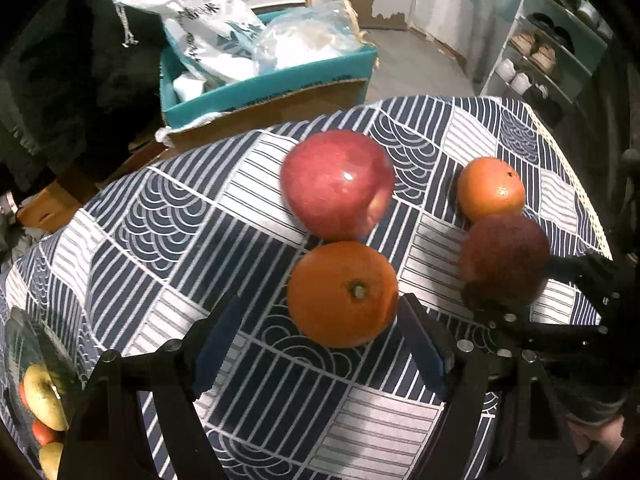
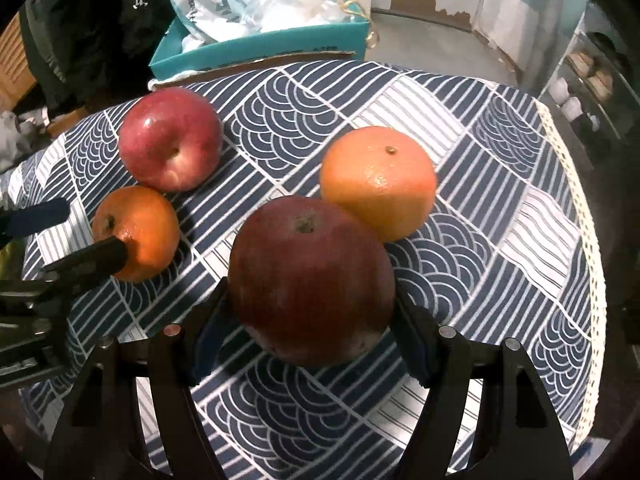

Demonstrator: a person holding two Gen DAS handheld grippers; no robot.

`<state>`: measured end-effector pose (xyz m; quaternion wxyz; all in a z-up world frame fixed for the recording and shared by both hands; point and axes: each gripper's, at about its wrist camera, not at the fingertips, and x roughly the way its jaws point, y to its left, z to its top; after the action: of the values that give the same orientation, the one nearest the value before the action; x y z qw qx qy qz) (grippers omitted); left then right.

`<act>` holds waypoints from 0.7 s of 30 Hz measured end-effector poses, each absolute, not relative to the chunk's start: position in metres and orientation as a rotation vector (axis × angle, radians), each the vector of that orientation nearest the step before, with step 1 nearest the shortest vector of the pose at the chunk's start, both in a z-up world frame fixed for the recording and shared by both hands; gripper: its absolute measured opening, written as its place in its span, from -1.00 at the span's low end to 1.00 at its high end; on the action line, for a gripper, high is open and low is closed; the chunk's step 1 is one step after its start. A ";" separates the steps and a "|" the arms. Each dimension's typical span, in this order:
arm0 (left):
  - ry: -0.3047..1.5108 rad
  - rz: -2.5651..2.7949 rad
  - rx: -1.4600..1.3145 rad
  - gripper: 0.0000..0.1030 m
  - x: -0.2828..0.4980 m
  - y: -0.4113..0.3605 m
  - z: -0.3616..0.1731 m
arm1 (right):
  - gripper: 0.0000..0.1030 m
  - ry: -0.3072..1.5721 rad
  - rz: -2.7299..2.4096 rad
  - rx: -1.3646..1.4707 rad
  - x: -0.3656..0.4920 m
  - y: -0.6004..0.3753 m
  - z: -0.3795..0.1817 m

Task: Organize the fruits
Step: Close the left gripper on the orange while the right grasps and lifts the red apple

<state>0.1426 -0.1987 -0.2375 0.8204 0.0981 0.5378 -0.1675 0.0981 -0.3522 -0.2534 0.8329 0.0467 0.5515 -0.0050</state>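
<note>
On the blue-and-white patterned tablecloth [image 1: 160, 216] lie several fruits. My right gripper [image 2: 311, 292] is shut on a dark red apple [image 2: 312, 280], with a pad pressed on each side. A pale orange [image 2: 378, 182] touches that apple from behind. My left gripper [image 1: 320, 308] is open around a deep orange [image 1: 342, 294]: the right finger is close to the fruit and the left finger stands apart. A shiny red apple [image 1: 336, 184] sits just beyond that orange. The left wrist view also shows the dark red apple [image 1: 504, 264] and the right gripper [image 1: 516, 292] at the right.
A glass bowl [image 1: 24, 344] with yellow apples and a small orange fruit stands at the table's near left. A teal cardboard box [image 1: 260, 88] full of bags stands behind the table. A shoe rack [image 1: 540, 60] is at the far right. The cloth's lace edge [image 2: 592, 280] runs down the right.
</note>
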 end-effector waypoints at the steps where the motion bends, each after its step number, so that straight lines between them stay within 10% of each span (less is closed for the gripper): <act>1: 1.149 -0.359 0.211 0.57 0.142 -0.201 -0.240 | 0.44 1.167 -0.014 0.097 0.097 -0.354 -0.253; 21: 1.184 -0.381 0.200 0.29 0.148 -0.209 -0.267 | 0.43 1.144 -0.054 0.101 0.089 -0.370 -0.248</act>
<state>0.1476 -0.2087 -0.2666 0.8081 0.0937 0.5536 -0.1781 0.0892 -0.3704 -0.2485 0.8392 0.0479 0.5411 -0.0254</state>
